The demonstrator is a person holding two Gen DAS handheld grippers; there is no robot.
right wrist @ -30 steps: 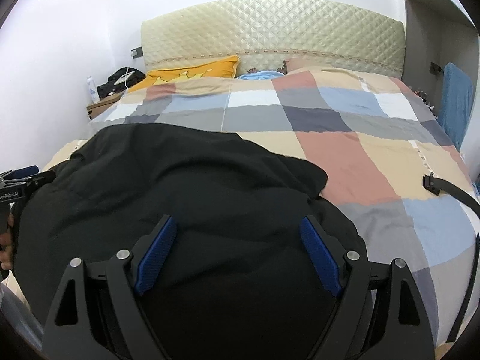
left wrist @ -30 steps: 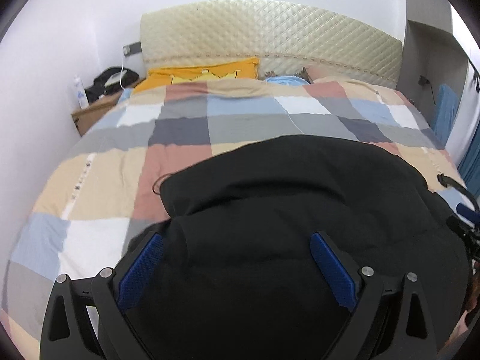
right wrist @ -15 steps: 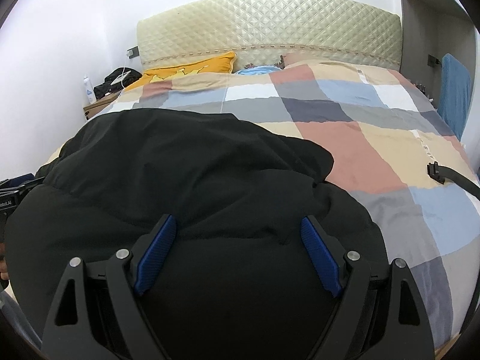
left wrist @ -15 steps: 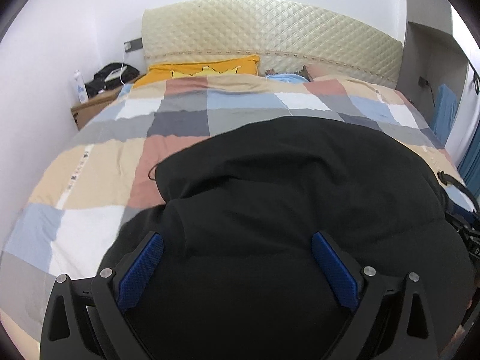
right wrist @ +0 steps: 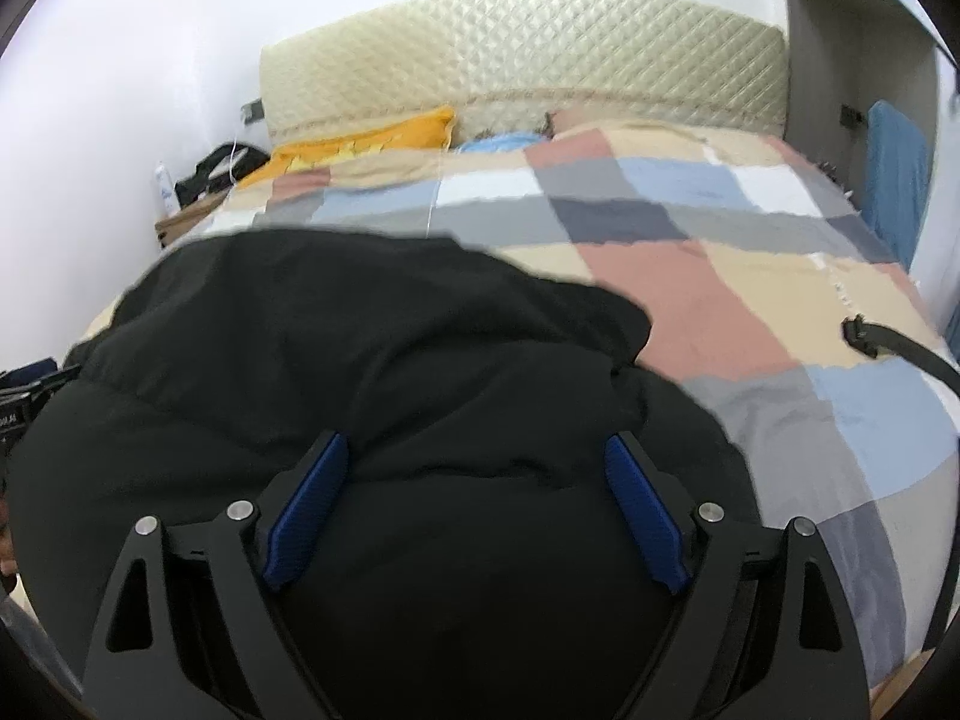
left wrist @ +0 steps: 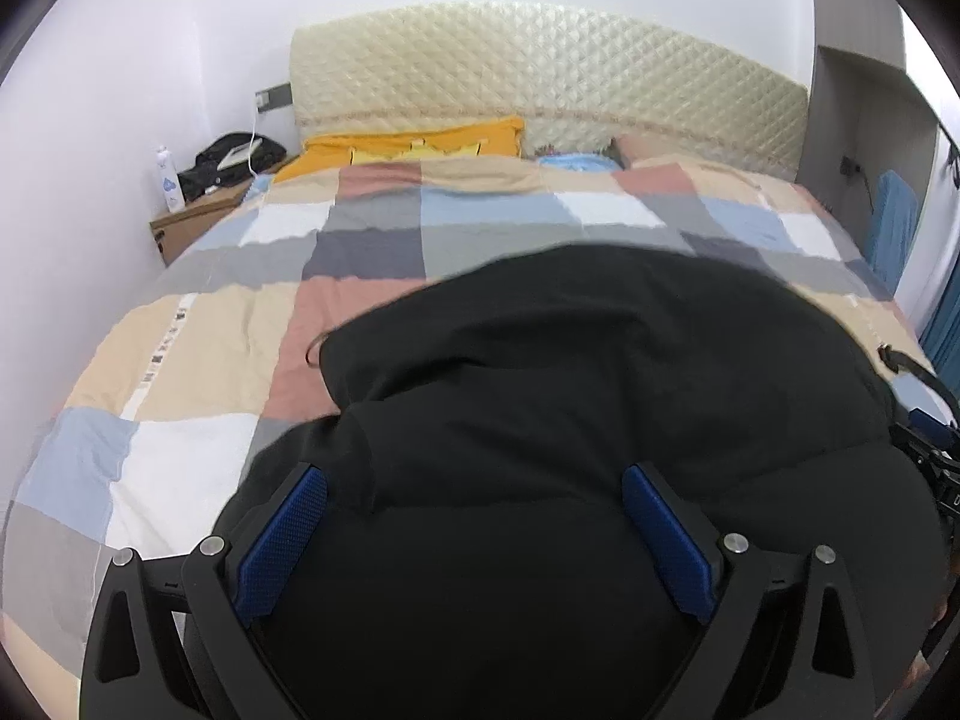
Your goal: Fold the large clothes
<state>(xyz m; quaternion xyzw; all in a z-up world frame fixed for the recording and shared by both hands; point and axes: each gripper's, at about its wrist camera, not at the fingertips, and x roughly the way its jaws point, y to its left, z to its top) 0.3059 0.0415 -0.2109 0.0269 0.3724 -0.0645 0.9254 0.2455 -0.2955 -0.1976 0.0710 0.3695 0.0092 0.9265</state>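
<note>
A large black padded jacket (left wrist: 570,396) lies bunched on the checked bedspread (left wrist: 198,348) and fills the lower half of both views (right wrist: 360,372). My left gripper (left wrist: 474,492) stands wide open with its blue pads on either side of a bulging fold near the jacket's left part. My right gripper (right wrist: 474,468) is also wide open over the jacket's right part. Black fabric swells up between each pair of fingers. Part of the right gripper shows at the right edge of the left wrist view (left wrist: 930,456).
The bed (right wrist: 720,300) runs back to a quilted cream headboard (left wrist: 540,84) with a yellow pillow (left wrist: 414,141). A bedside box (left wrist: 192,228) with a bottle and a black bag stands at the left wall. A black strap (right wrist: 888,348) lies on the bed's right side.
Both grippers have moved forward and up the bed with the jacket bulk, whose far edge now reaches farther toward the headboard. The jaws stayed wide open.
</note>
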